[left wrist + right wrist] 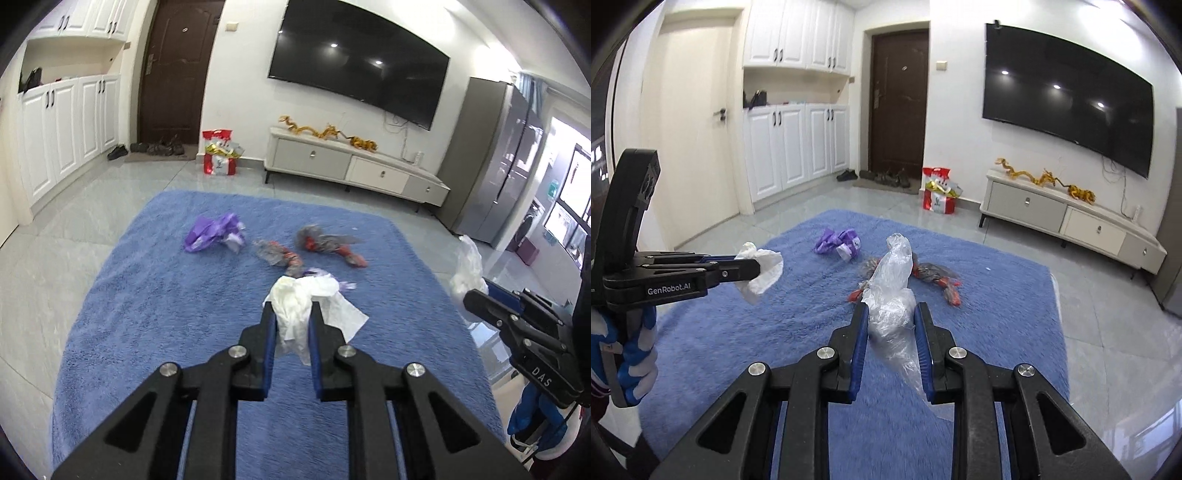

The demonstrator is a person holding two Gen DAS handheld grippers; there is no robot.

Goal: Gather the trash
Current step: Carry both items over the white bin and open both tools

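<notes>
My left gripper (291, 308) is shut on a crumpled white tissue (299, 295) and holds it above the blue rug (147, 314). It also shows at the left of the right wrist view (757, 267). My right gripper (891, 310) is shut on a clear plastic bag (892, 295), held above the rug; it shows at the right edge of the left wrist view (476, 295). On the rug lie a purple wrapper (212, 236), a grey-and-red wrapper (277, 254) and another grey-and-red wrapper (332, 245).
The rug lies on a grey tiled floor (55, 236). A low TV cabinet (351, 166) stands under a wall TV (354, 66). A red gift bag (219, 151) and shoes (159, 147) sit by the dark door. White cupboards (62, 136) line the left wall.
</notes>
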